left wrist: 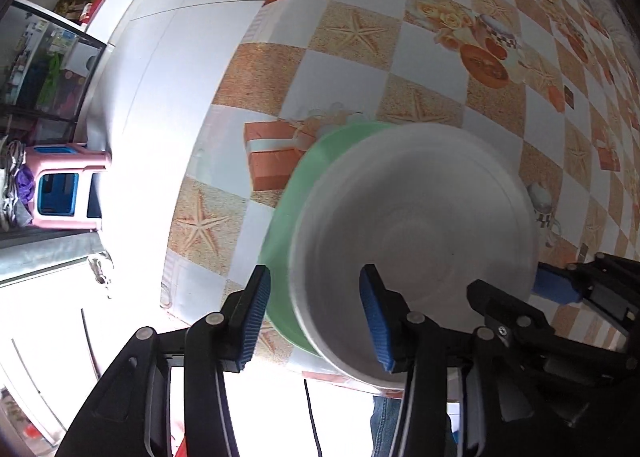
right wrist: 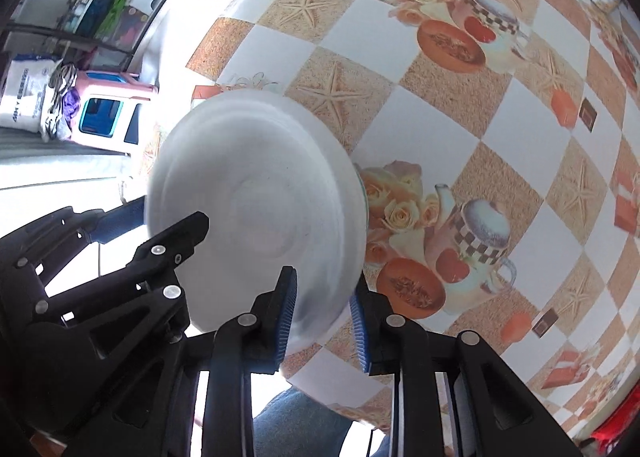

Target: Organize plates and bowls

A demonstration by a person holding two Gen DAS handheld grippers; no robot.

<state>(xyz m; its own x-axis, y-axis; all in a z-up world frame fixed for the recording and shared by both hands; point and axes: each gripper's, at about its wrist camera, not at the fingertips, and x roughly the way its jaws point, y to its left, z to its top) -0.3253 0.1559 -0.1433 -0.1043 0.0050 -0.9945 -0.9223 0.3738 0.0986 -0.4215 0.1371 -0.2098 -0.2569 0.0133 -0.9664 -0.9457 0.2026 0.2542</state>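
Left fingers parted astride white bowl rim, right fingers likewise, bowl upright.

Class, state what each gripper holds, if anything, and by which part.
The right gripper appears to pinch the white bowl by its rim. The left gripper only straddles the rim elsewhere, jaws open, gripping nothing.

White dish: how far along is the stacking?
Done: the white dish sits on the green plate. In hand: left gripper open astride both rims; right gripper astride the dish's rim, grip unclear. Left: letting go; no other plates or bowls in view.
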